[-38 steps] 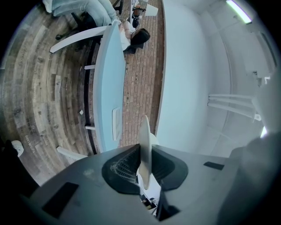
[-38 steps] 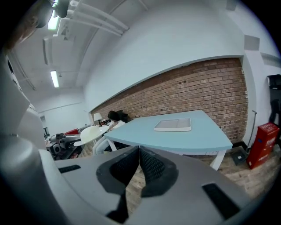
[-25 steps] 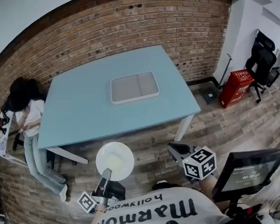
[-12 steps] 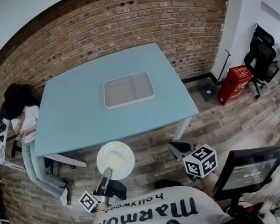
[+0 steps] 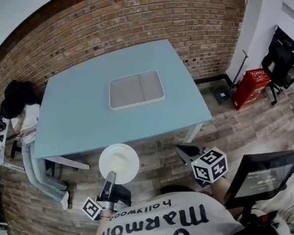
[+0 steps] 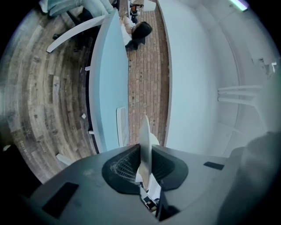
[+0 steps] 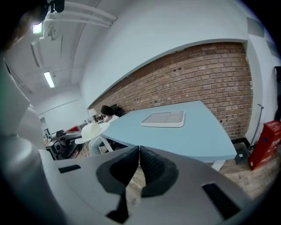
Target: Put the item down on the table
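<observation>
A round white plate (image 5: 119, 163) hangs over the floor just short of the front edge of the light blue table (image 5: 87, 121). My left gripper (image 5: 110, 177) is shut on the plate's near rim. In the left gripper view the plate (image 6: 145, 136) stands edge-on between the pads, with the table (image 6: 105, 74) beyond it. My right gripper (image 5: 182, 151) hovers to the right of the plate, off the table's front right corner. Its jaws (image 7: 139, 149) are shut with nothing in them. From there the plate (image 7: 93, 130) shows at the left.
A grey tray with a white rim (image 5: 136, 90) lies in the middle of the table. A person (image 5: 23, 117) crouches at the table's left end. A brick wall (image 5: 142, 25) runs behind. A red box (image 5: 251, 86), an office chair (image 5: 282, 60) and a monitor (image 5: 260, 177) stand at the right.
Both grippers and the plate have drifted a little toward the table's front edge. The plate's far rim now meets that edge in the head view. Neither grip has altered.
</observation>
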Action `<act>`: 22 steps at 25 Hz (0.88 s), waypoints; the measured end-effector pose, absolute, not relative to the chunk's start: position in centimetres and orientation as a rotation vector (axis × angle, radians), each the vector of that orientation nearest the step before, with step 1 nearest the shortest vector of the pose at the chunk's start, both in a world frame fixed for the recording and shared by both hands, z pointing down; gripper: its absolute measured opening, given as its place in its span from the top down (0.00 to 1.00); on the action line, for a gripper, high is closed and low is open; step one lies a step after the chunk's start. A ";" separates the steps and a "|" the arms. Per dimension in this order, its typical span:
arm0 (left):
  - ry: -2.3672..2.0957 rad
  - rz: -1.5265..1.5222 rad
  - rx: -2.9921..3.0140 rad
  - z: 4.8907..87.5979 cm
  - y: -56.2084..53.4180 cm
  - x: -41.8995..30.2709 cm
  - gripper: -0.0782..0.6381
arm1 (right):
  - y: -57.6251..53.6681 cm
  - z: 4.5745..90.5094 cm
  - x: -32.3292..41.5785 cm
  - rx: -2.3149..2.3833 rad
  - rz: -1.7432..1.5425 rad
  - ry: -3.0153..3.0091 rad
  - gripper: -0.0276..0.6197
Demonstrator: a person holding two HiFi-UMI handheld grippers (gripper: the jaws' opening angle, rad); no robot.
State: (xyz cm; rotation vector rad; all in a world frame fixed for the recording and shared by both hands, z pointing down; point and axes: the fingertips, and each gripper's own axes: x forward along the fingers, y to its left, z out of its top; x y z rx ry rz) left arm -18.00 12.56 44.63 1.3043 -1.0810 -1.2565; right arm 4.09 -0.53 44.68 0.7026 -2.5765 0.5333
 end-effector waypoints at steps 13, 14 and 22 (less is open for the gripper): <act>-1.034 -1.246 1.298 44.8 10.1 -17.6 0.84 | -3.2 44.7 4.3 0.715 0.525 -2.579 0.94; -1.031 -1.239 1.299 44.8 9.9 -17.5 0.84 | -3.2 44.6 4.3 0.719 0.526 -2.580 0.94; -1.013 -1.235 1.326 43.8 8.6 -17.4 0.84 | -4.1 44.6 4.8 0.741 0.534 -2.570 0.94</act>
